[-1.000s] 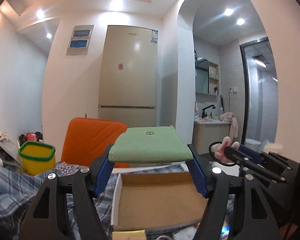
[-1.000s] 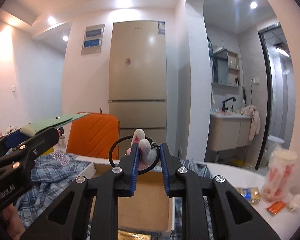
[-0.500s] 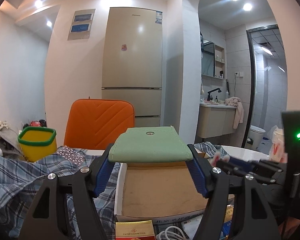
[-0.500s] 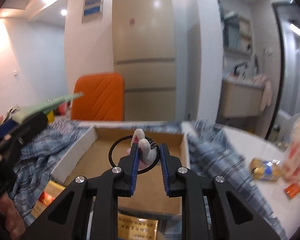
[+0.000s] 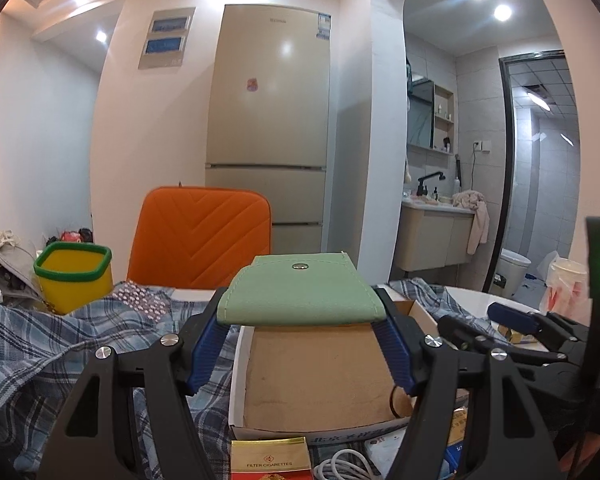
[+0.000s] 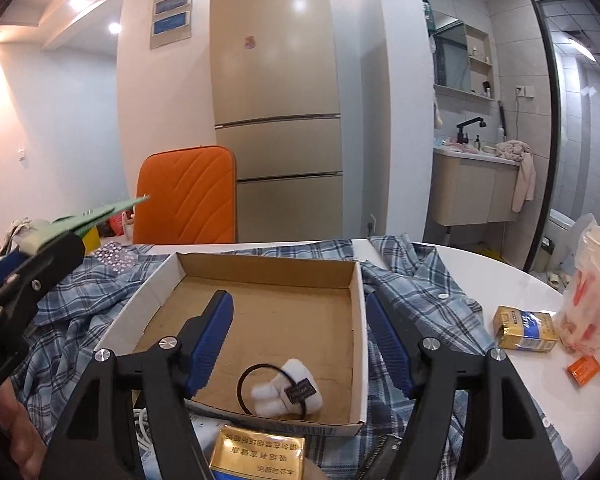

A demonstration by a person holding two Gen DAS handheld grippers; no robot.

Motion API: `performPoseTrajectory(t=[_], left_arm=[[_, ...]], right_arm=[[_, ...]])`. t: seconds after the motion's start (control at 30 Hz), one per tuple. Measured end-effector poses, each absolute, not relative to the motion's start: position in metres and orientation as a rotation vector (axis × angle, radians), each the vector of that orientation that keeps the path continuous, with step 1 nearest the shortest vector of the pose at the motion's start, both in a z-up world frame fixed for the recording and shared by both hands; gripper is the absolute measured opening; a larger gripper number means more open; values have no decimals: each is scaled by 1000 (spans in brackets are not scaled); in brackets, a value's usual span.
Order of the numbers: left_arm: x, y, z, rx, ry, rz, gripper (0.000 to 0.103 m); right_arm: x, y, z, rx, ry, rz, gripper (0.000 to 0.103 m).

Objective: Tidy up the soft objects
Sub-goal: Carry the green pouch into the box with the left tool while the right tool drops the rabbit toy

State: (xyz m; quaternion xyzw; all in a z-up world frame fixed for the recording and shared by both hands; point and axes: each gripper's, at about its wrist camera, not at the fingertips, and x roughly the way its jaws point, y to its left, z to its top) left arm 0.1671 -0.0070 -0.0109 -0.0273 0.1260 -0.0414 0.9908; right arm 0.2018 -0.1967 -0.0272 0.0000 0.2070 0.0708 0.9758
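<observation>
**Hair tie lying in box; wallet clamped over it**

The right gripper point(image 6: 300, 336) has its jaws opening above the cardboard box point(image 6: 360, 320), nothing pressed between the blue pads. The hair tie point(image 6: 286, 392), a black loop with a white plush charm, lies on the box floor at the near edge, clear of both pads. The left gripper point(image 5: 302, 336) is closed on a green wallet point(image 5: 300, 292), held flat above the box's near left part. The box rests on a blue plaid shirt point(image 6: 420, 292) spread over a white table point(image 6: 500, 280). A gold cigarette pack point(image 6: 526, 328) lies right of the box.
</observation>
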Motion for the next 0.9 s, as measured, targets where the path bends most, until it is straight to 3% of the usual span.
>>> performPoseTrajectory(t=[0.33, 0.37, 0.47, 0.5, 0.7, 0.9], left_arm=[[200, -12, -30, -66, 469, -92, 68], [202, -12, -32, -69, 487, -91, 71], [201, -13, -34, -70, 500, -80, 99], [198, -13, -32, -70, 488, -77, 103], [191, -12, -27, -68, 452, -65, 103], [162, -10, -12, -69, 300, -51, 103]], right_arm=[[185, -205, -19, 27, 344, 124, 71], [184, -205, -18, 28, 339, 124, 71], [183, -204, -19, 23, 343, 128, 71], [182, -204, -19, 24, 339, 128, 71], [179, -203, -18, 22, 326, 130, 71], [178, -200, -17, 26, 315, 132, 71]])
